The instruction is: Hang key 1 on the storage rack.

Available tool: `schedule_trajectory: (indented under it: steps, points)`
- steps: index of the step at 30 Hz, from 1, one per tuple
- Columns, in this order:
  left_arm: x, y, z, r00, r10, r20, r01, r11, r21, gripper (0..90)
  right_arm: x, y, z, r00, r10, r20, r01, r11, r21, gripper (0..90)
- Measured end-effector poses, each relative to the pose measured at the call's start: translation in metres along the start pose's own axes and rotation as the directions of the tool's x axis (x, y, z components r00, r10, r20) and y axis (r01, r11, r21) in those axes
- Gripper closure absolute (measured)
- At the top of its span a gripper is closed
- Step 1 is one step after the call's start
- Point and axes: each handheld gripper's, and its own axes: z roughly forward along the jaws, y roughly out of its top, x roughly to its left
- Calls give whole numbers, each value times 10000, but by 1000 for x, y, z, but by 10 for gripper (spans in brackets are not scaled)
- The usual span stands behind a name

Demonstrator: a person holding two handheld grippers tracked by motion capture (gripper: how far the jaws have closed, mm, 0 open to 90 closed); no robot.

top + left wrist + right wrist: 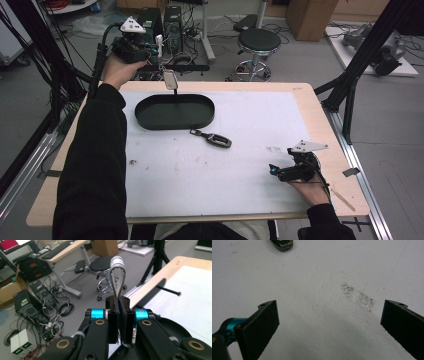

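Note:
My left gripper (158, 56) is raised above the table's far left edge, shut on the strap of a silver key fob (170, 79) that dangles over the far rim of a black oval tray (175, 111). In the left gripper view the jaws (121, 303) are pressed together on the strap, and its grey loop (117, 277) sticks out past them. A second, black key fob (216, 139) lies flat on the white mat just in front of the tray. My right gripper (274, 170) rests low near the table's right front, open and holding nothing (329, 322). The black key fob (282, 243) lies ahead of it.
The tray holds nothing. A white mat (250, 120) covers the wooden table, with a dark smudge (358, 296) between my right jaws. Behind the table stand a black stool (257, 42), computer cases and cables on the floor. Black frame posts (350, 95) flank the right edge.

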Motion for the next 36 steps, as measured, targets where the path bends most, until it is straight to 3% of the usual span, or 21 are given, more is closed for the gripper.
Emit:
schedule_trajectory:
  steps: [4,7,8,9,10,11,16,18,24,27,30,36]
  points:
    - [-2,0,6,10000,35,-93,-34,10000,93,865,0,-1,-1,10000,-14,34,14,10000,-8,10]
    - [-2,-1,7,9997,-230,98,230,9997,-48,843,0,-2,-2,10000,-14,66,14,10000,-5,10]
    - [-3,0,7,9990,-454,-36,453,9989,-120,694,0,-2,-3,10000,31,73,-31,10000,4,10]
    - [-2,0,6,9978,-652,-99,650,9977,-196,694,0,-2,-3,10000,31,73,-31,10000,4,10]
    - [-2,1,5,9960,-871,-173,867,9959,-254,467,0,-2,-3,10000,11,76,-11,10000,-5,10]
    - [-1,1,4,9950,-966,-252,960,9951,-218,467,0,-2,-3,10000,11,76,-11,10000,-5,10]
    - [4,-1,-1,9876,-1548,273,1552,9877,-167,148,1,-2,-3,10000,34,63,-34,10000,-13,10]
    - [5,-4,-4,9875,-1561,218,1565,9875,-169,126,1,-2,-2,10000,60,40,-60,10000,10,10]
    - [9,-16,-15,9795,-1921,601,1937,9808,-225,104,1,-1,-1,10000,4,11,-4,10000,-10,10]
    - [9,-23,-19,9771,-1930,892,1924,9812,147,104,1,-1,-1,10000,-9,38,9,10000,-36,10]
    - [8,-32,-24,9739,-2007,1059,2010,9796,84,104,1,0,-1,10000,5,33,-5,10000,-19,10]
    - [0,-49,-30,9751,-1892,1154,1882,9819,200,100,2,1,0,10000,18,32,-18,10000,-50,10]
